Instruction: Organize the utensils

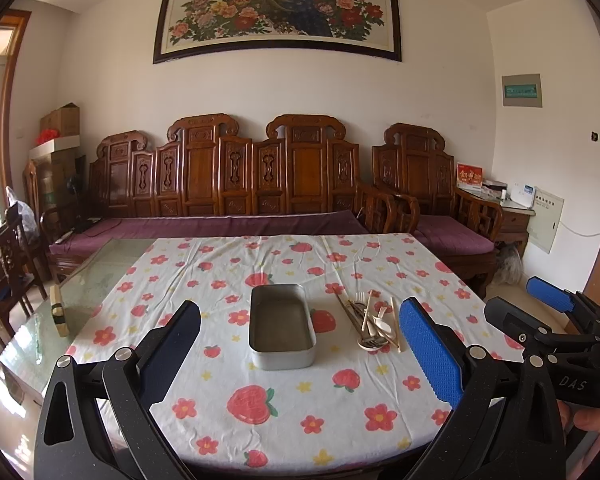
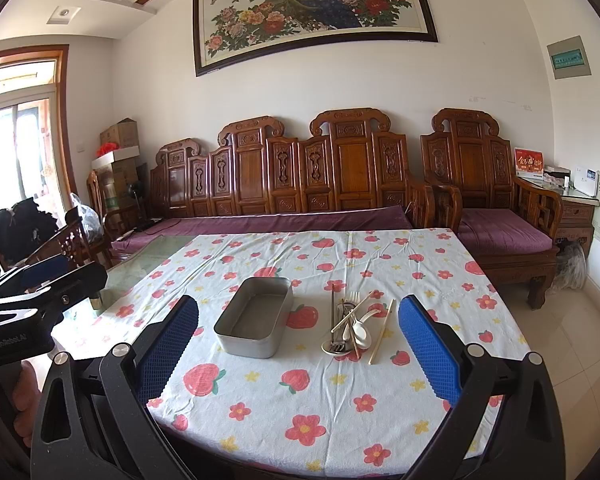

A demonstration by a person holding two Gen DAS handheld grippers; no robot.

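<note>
An empty grey metal tin (image 1: pixel 282 328) stands on the flowered tablecloth (image 1: pixel 260 420). It also shows in the right wrist view (image 2: pixel 256 317). To its right lies a pile of utensils (image 1: pixel 370 322): chopsticks, a fork and white spoons. The pile shows in the right wrist view (image 2: pixel 354 326) too. My left gripper (image 1: pixel 300 344) is open and empty, held above the near table edge. My right gripper (image 2: pixel 300 336) is open and empty, also short of the tin and pile. The right gripper appears at the right of the left wrist view (image 1: pixel 548 300).
A small wooden block (image 1: pixel 58 312) stands on the bare glass tabletop (image 1: pixel 100 276) at the left. A carved wooden sofa (image 1: pixel 260 184) with purple cushions runs behind the table. Wooden chairs (image 1: pixel 8 264) stand at the far left.
</note>
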